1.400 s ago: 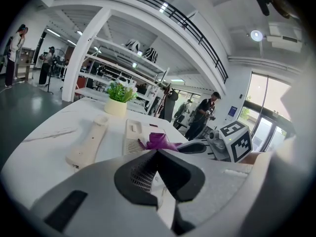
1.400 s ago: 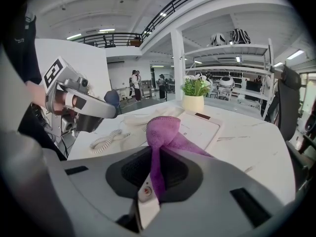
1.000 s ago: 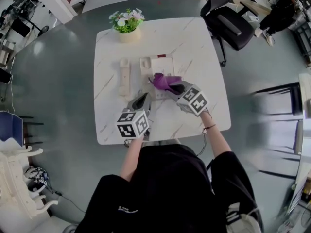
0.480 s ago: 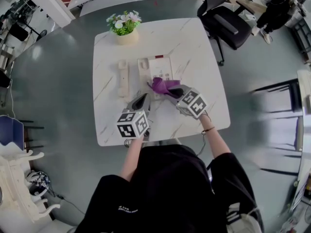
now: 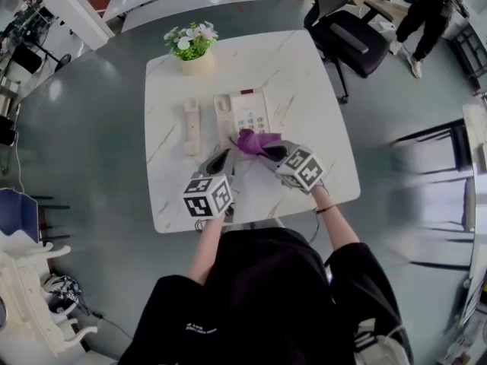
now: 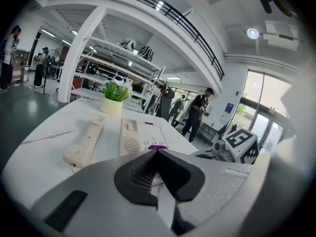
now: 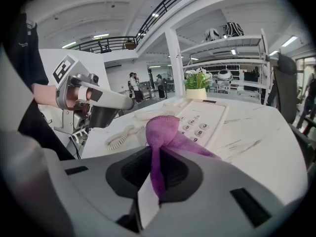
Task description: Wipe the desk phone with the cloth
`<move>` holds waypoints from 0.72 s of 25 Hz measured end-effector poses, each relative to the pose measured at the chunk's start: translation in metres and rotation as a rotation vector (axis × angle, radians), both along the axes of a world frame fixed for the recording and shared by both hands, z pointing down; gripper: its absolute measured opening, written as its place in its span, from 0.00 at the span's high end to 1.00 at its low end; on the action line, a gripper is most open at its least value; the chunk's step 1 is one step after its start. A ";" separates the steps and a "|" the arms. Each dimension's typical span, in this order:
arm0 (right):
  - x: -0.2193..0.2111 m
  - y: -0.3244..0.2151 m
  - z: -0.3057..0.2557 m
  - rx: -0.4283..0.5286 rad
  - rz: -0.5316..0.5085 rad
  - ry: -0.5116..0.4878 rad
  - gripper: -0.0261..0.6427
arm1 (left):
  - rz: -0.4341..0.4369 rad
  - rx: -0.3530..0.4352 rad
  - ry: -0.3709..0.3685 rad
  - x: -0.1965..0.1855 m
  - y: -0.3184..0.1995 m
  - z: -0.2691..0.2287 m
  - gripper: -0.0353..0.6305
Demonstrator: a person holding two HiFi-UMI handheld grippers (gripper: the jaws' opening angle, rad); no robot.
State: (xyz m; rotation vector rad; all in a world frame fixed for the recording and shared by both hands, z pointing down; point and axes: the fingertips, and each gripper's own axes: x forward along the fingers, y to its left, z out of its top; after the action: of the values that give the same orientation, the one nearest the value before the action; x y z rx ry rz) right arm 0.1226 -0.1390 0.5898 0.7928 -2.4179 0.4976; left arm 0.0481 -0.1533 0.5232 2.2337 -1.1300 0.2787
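Note:
A cream desk phone base lies on the white marble table, with its handset off the cradle to its left. My right gripper is shut on a purple cloth, which rests at the near edge of the base. In the right gripper view the cloth bunches up between the jaws, just before the keypad of the phone base. My left gripper is shut and holds nothing. It hovers left of the cloth, near the base's near-left corner. The left gripper view shows the base and the handset ahead.
A potted plant stands at the table's far left. The coiled cord lies near the phone's near side. A black office chair stands beyond the table's far right corner, with a person farther off.
My right gripper has drawn the purple cloth back over the phone base toward its near edge. The left gripper has stayed about where it was.

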 end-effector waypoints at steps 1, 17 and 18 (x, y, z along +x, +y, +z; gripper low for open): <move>-0.001 0.001 0.000 -0.001 0.002 -0.002 0.91 | 0.002 0.000 0.000 0.000 0.000 0.000 0.95; -0.003 0.016 -0.007 -0.074 0.010 -0.085 0.91 | 0.018 0.039 -0.003 0.000 -0.006 -0.014 0.95; -0.002 0.016 -0.009 -0.079 0.018 -0.100 0.91 | 0.018 0.044 -0.003 -0.001 -0.007 -0.016 0.95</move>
State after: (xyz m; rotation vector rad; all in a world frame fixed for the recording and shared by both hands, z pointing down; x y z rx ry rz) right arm 0.1203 -0.1228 0.5809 0.7731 -2.4675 0.6503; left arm 0.0475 -0.1603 0.5071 2.2840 -1.1284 0.2664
